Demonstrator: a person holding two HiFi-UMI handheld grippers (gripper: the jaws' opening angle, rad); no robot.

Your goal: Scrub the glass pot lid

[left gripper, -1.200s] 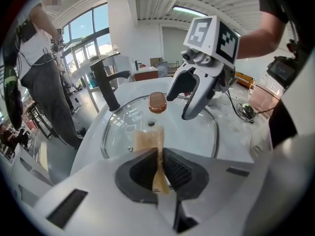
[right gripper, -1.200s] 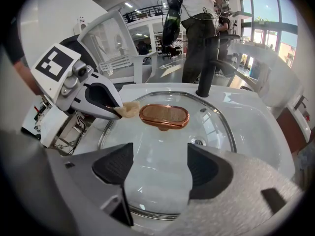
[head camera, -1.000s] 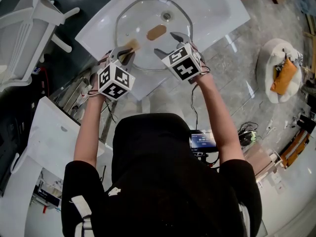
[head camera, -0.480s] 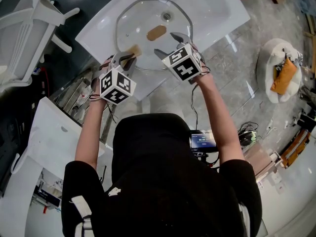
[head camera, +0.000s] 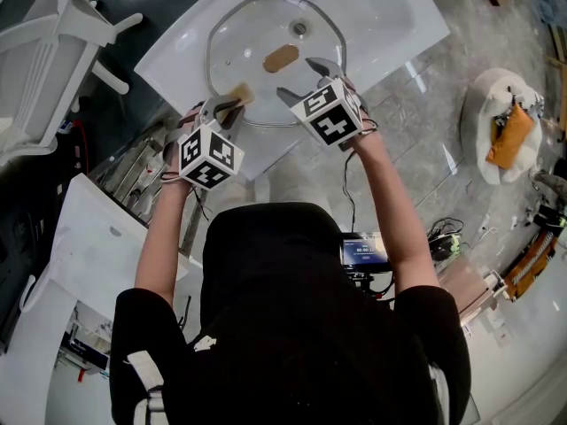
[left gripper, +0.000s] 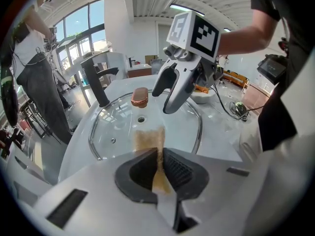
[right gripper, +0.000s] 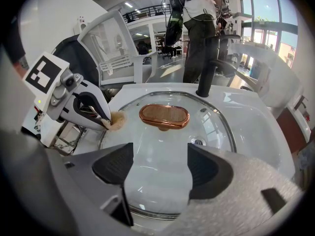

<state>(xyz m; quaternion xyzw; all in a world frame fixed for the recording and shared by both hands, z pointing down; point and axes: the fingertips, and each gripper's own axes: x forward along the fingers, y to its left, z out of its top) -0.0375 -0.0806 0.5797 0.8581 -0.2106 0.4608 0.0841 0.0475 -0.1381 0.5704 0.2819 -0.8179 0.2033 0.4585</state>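
The glass pot lid (head camera: 266,34) lies in a white sink, its copper knob (head camera: 281,57) near the middle. My left gripper (head camera: 229,103) is at the lid's near left rim, shut on a tan sponge (head camera: 239,91) that rests on the glass. In the left gripper view the sponge (left gripper: 149,139) sticks out past the jaws onto the lid (left gripper: 118,127). My right gripper (head camera: 298,78) hovers open over the lid's near right part, holding nothing. In the right gripper view the knob (right gripper: 164,116) lies ahead between the open jaws, with the left gripper (right gripper: 106,123) and sponge (right gripper: 117,118) at the left.
A black faucet (left gripper: 96,80) stands behind the lid at the sink's (head camera: 390,16) far edge. A white rack (head camera: 53,51) is to the left and a grey floor to the right. A person (right gripper: 194,18) stands beyond the sink.
The left gripper with the sponge shifted slightly toward me along the lid's rim a second ago, then held still. The right gripper has not moved.
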